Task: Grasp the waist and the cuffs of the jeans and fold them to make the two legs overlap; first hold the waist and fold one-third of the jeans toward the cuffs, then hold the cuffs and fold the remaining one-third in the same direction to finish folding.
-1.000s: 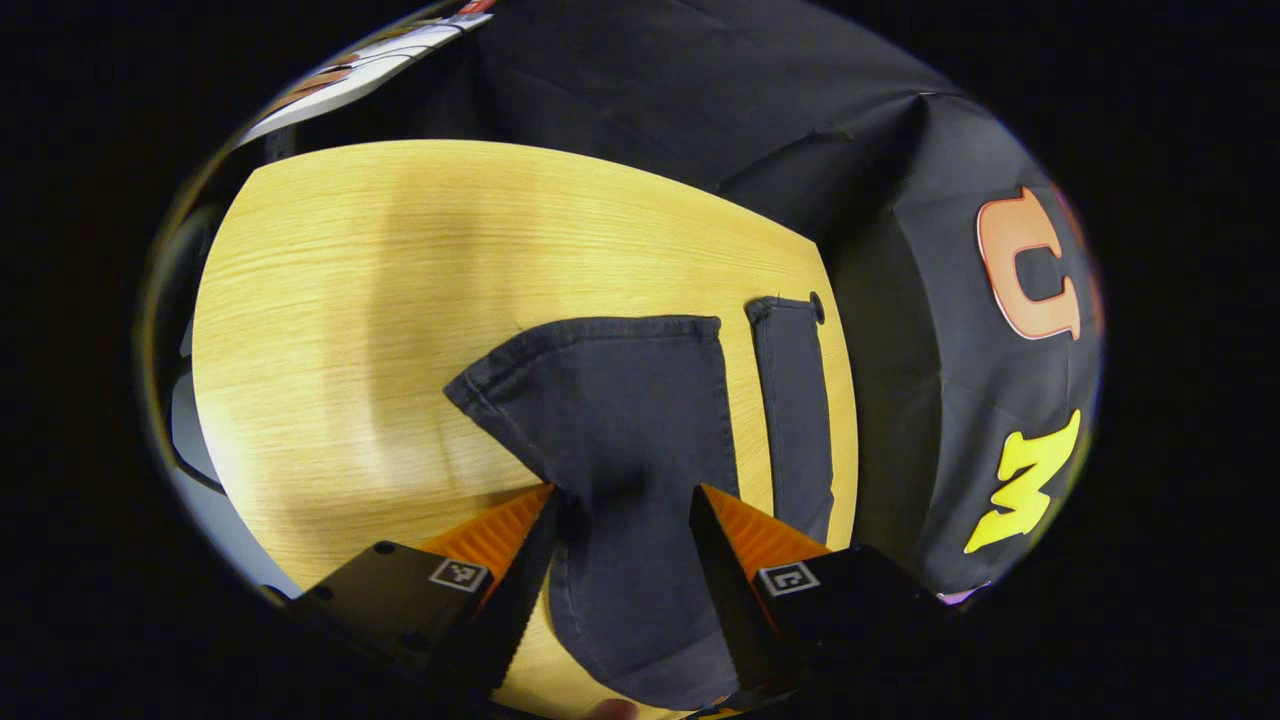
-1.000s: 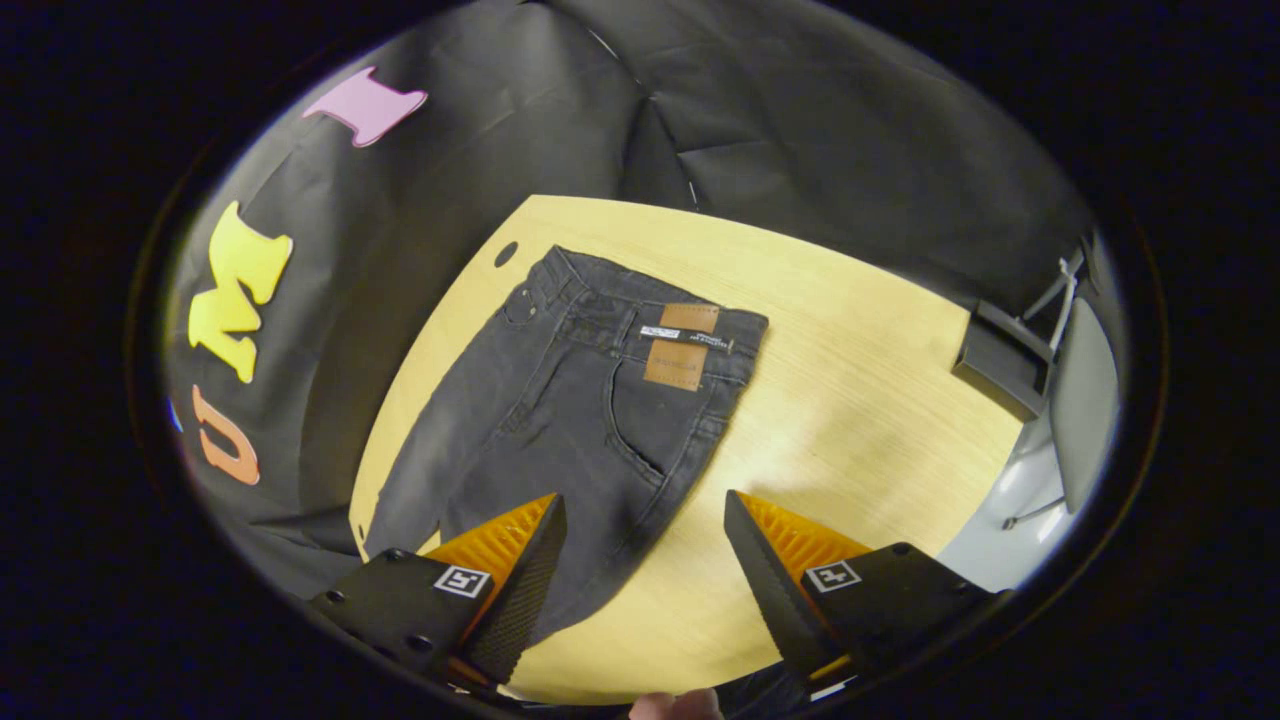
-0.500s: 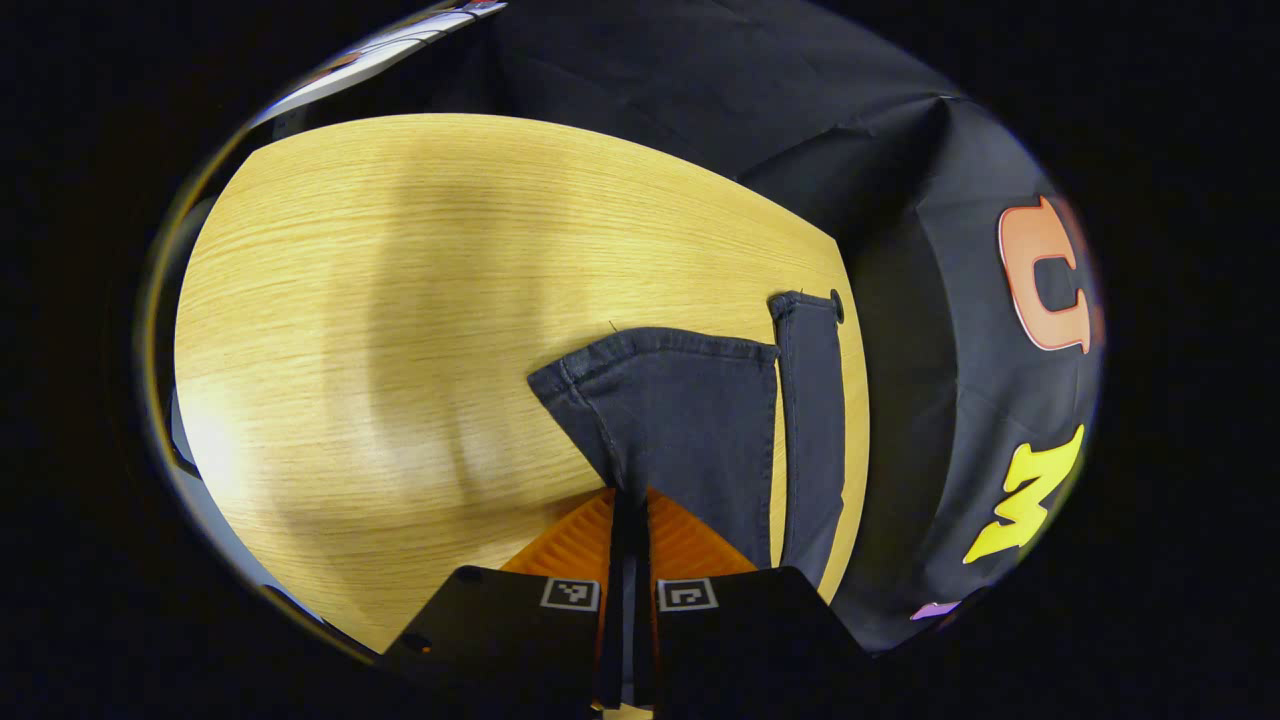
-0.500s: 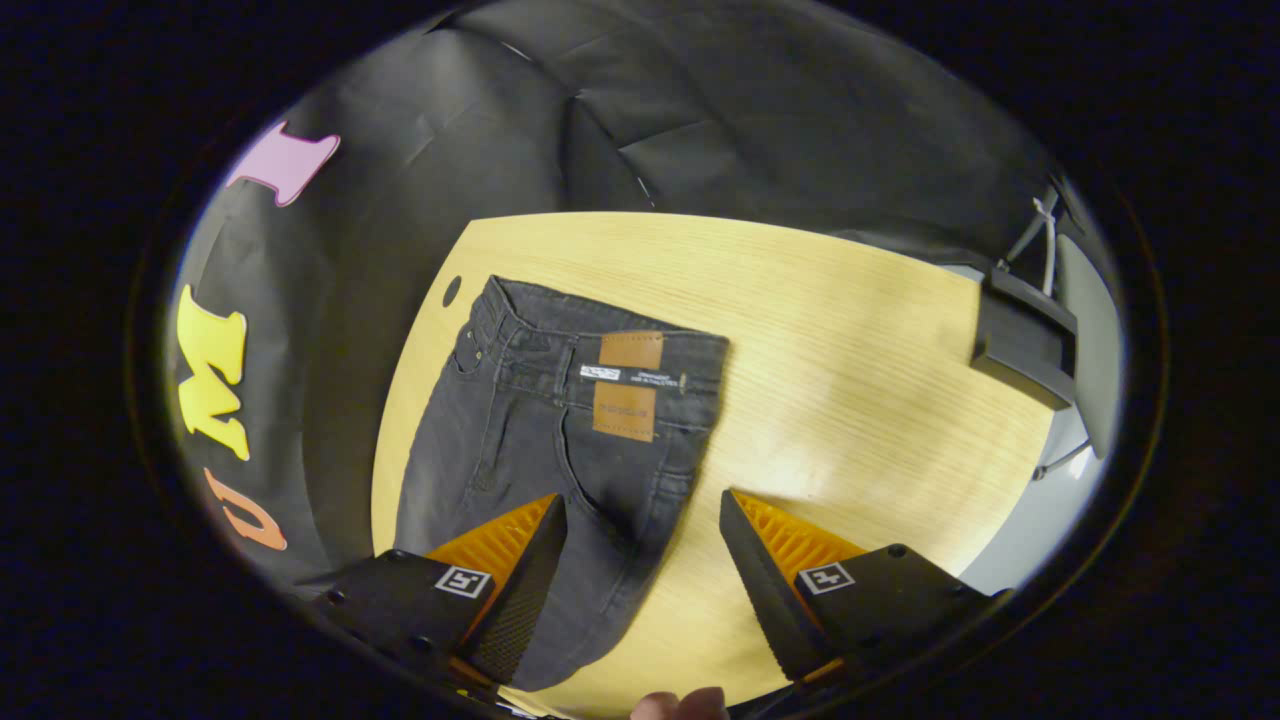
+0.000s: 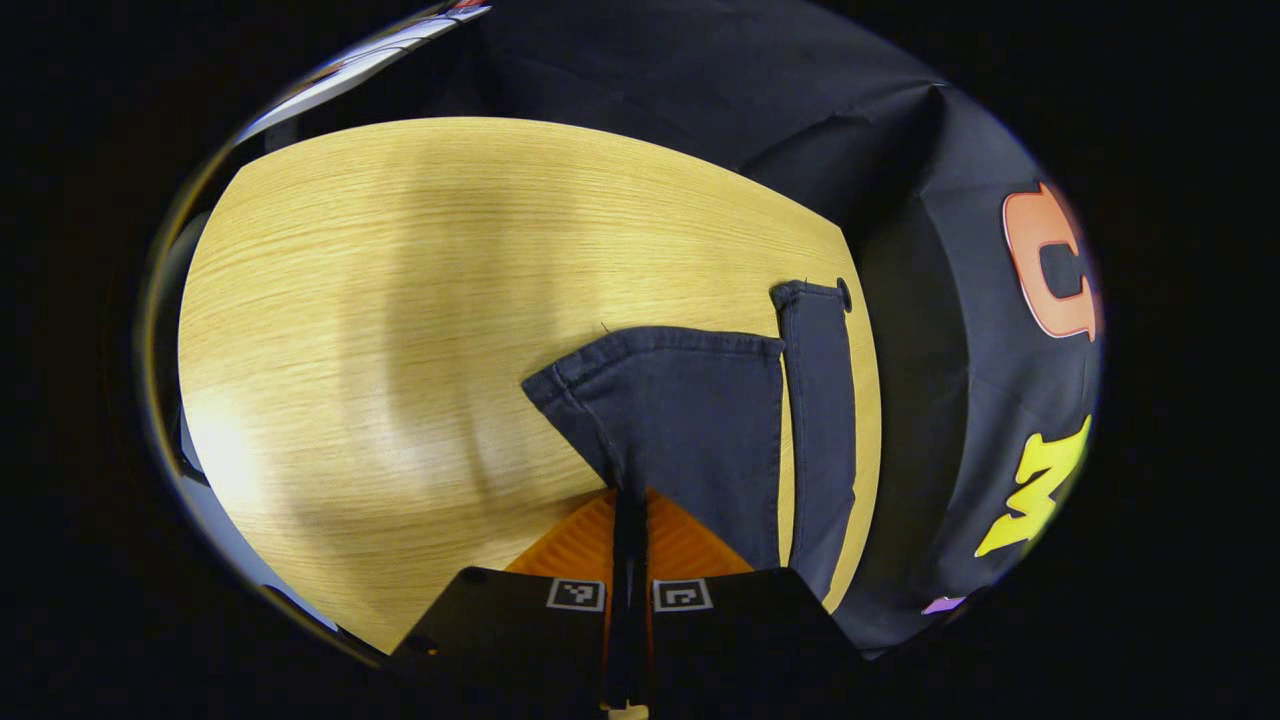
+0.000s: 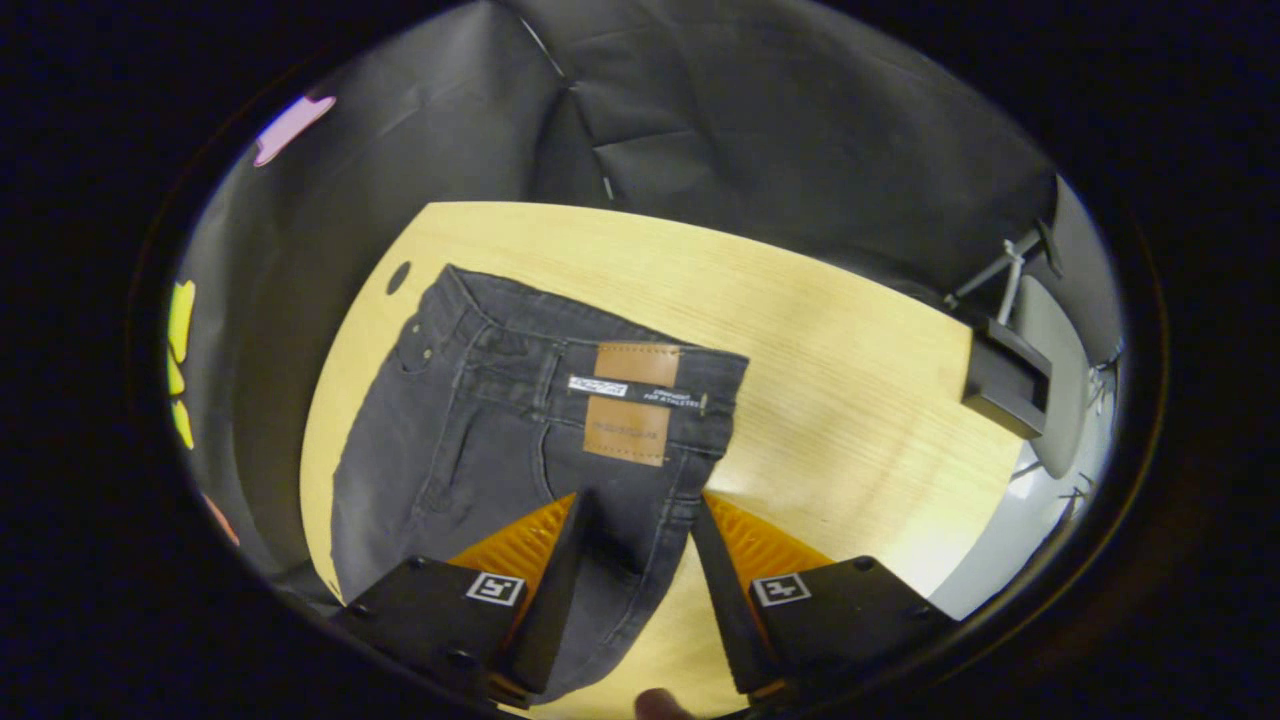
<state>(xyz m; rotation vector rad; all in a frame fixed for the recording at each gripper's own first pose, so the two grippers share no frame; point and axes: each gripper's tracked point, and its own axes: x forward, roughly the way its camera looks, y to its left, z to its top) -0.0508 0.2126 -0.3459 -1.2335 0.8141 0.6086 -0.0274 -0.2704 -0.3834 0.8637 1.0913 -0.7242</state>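
A: Low centre of the left gripper view, the left gripper (image 5: 629, 520) has its jaws pressed together w/ a pinch of the near leg's cuff (image 5: 668, 352) between them; dark cloth runs right into the closed gap. Second cuff (image 5: 812, 300) lies flat just beside it, toward the right of frame, both on the table (image 5: 400, 300).

B: And the other end?

A: Lower middle of the right gripper view, the right gripper (image 6: 630, 520) is spread, jaws straddling the near side seam of the jeans (image 6: 480, 440) below the waist (image 6: 600, 350). Cloth sits btwn the fingers but I can't tell whether either one touches it.

B: So step in hand = get both ends held, then lay the near leg over the far one?

A: My read, yes. Tips: close the right on the seam edge only, not a thick wad. Lift both ends level, carry across together, keep denim taut so the legs line up edge to edge. Risk: single-layer pinch at the cuff slipping.
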